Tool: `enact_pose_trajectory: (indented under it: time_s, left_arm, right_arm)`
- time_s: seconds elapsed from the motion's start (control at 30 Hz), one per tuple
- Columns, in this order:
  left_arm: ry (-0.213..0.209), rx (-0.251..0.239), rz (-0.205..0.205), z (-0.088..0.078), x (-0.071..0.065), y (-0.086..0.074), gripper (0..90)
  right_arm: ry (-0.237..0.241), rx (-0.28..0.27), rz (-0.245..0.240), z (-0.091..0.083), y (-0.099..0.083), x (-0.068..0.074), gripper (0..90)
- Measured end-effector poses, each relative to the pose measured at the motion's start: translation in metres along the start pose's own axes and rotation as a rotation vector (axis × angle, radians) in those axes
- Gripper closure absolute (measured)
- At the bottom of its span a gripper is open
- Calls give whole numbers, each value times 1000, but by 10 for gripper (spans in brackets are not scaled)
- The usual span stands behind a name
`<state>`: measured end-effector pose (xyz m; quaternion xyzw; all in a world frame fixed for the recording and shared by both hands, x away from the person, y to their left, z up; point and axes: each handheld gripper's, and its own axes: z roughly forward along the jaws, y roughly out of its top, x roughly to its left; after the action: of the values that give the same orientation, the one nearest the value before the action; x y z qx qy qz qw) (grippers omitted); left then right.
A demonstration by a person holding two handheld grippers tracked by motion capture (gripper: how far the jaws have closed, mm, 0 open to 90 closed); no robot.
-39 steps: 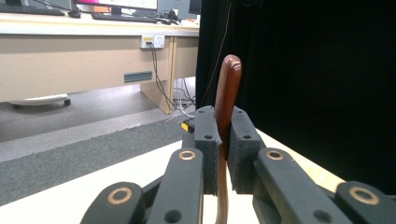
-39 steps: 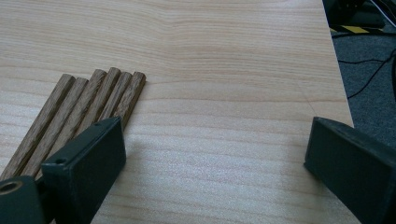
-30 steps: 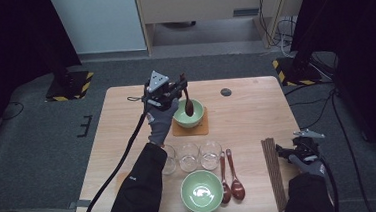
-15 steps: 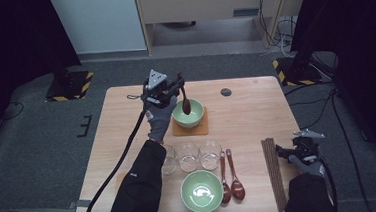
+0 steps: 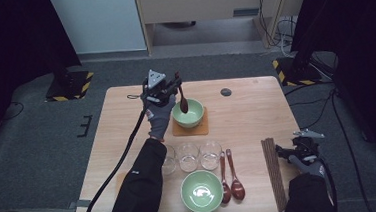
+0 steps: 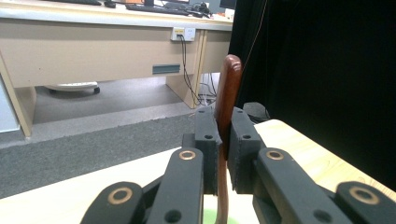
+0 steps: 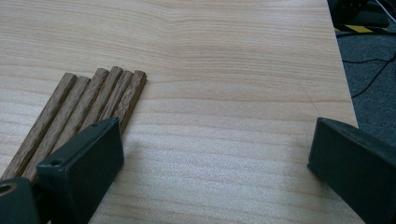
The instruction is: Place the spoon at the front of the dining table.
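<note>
My left gripper (image 5: pixel 177 86) is shut on the handle of a dark wooden spoon (image 5: pixel 183 104), which hangs head-down into the far green bowl (image 5: pixel 190 116) on a wooden coaster (image 5: pixel 190 130). In the left gripper view the spoon handle (image 6: pixel 229 93) stands upright between the pads of my left gripper (image 6: pixel 223 135), with a sliver of the green bowl (image 6: pixel 210 218) below. My right gripper (image 5: pixel 285 152) rests open at the table's right edge beside a bundle of wooden chopsticks (image 5: pixel 273 172). In the right gripper view the chopsticks (image 7: pixel 88 102) lie by the left jaw of my right gripper (image 7: pixel 219 158), which holds nothing.
Three clear glasses (image 5: pixel 188 156) stand in a row mid-table. A second green bowl (image 5: pixel 201 191) sits near the front edge, with two wooden spoons (image 5: pixel 230 175) to its right. A small black disc (image 5: pixel 225 92) lies at the back. The table edge (image 7: pixel 343 70) is close on the right.
My left gripper has shifted a little to the left and down with the spoon, still over the far bowl. The right gripper has stayed put.
</note>
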<state>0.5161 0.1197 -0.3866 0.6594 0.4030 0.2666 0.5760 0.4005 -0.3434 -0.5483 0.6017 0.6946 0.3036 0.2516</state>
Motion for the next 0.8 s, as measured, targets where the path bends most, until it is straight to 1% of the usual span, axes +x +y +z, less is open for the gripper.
enact_pose_trajectory:
  time_s: [0.27,0.33,0.57,0.67,0.8]
  left_arm:
    - [3,21,9,8,-2,-11,837]
    - [-1,21,2,9,-2,-14,837]
    - [10,20,-12,10,3,-23,836]
    - [7,23,-19,10,4,-27,836]
    - [4,33,-15,13,3,-31,836]
  right_arm:
    - [0,0,-1,0,0,0,32]
    - [0,0,-1,0,0,0,31]
    - [0,1,-1,0,0,0,29]
    - [0,1,-1,0,0,0,28]
    - [0,1,-1,0,0,0,28]
